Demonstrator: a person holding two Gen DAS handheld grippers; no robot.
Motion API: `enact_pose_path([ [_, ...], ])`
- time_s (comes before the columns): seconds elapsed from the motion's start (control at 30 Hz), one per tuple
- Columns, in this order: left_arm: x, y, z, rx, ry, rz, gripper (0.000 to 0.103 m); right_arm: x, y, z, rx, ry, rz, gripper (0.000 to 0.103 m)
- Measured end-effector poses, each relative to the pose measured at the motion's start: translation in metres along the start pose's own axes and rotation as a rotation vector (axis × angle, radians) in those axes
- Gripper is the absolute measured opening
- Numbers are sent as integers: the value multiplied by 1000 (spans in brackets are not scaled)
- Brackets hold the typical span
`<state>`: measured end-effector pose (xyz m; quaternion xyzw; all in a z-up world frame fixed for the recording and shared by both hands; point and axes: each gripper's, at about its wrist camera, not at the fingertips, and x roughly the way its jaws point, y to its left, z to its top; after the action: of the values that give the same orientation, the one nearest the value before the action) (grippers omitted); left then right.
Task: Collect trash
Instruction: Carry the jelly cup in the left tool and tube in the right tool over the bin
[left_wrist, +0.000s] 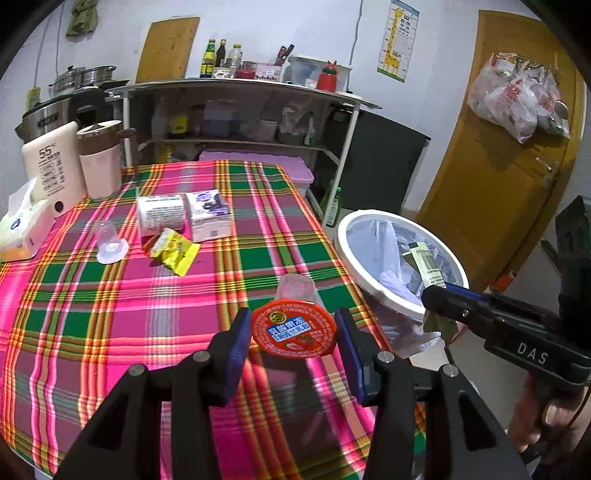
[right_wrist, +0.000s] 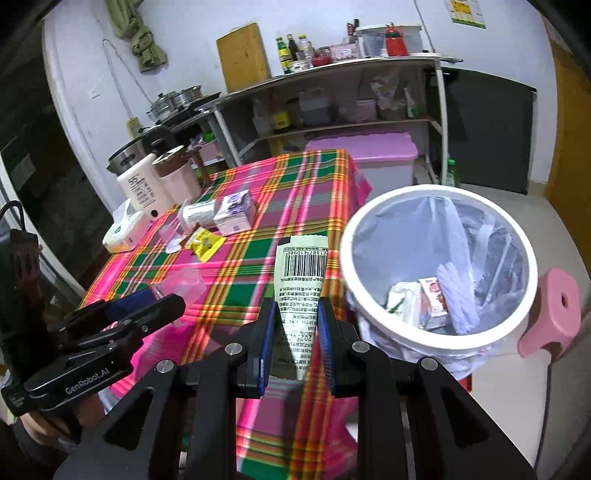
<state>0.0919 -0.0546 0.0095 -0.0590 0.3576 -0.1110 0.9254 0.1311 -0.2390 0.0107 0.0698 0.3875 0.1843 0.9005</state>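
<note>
Two grippers are seen, each clamped on a piece of trash. The left gripper (left_wrist: 293, 334) is closed on a clear jelly cup (left_wrist: 294, 325) with a red foil lid, held above the near right edge of the bench (left_wrist: 92, 314), its fingers (left_wrist: 236, 343) pressed to the lid rim. The right gripper (right_wrist: 294, 334) is closed on a pale green wrapper (right_wrist: 301, 288), barcode side up, held off the bench's right edge, just beside the white bin (right_wrist: 439, 192). A yellow wrapper (left_wrist: 176, 251), two cartons (left_wrist: 184, 216) and what looks like an overturned clear cup (left_wrist: 109, 243) are noted toward the far left of the bench.
</note>
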Motion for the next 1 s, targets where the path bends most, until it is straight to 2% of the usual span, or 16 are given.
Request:
enact_pose_path([
  [0.63,37,-40,15,64,36,-62,48,-6,-66,4,108,-20,-81,24],
  [1.0,61,-63,30,99,40,-110,48,0,-97,5,148,-3,-125,24],
])
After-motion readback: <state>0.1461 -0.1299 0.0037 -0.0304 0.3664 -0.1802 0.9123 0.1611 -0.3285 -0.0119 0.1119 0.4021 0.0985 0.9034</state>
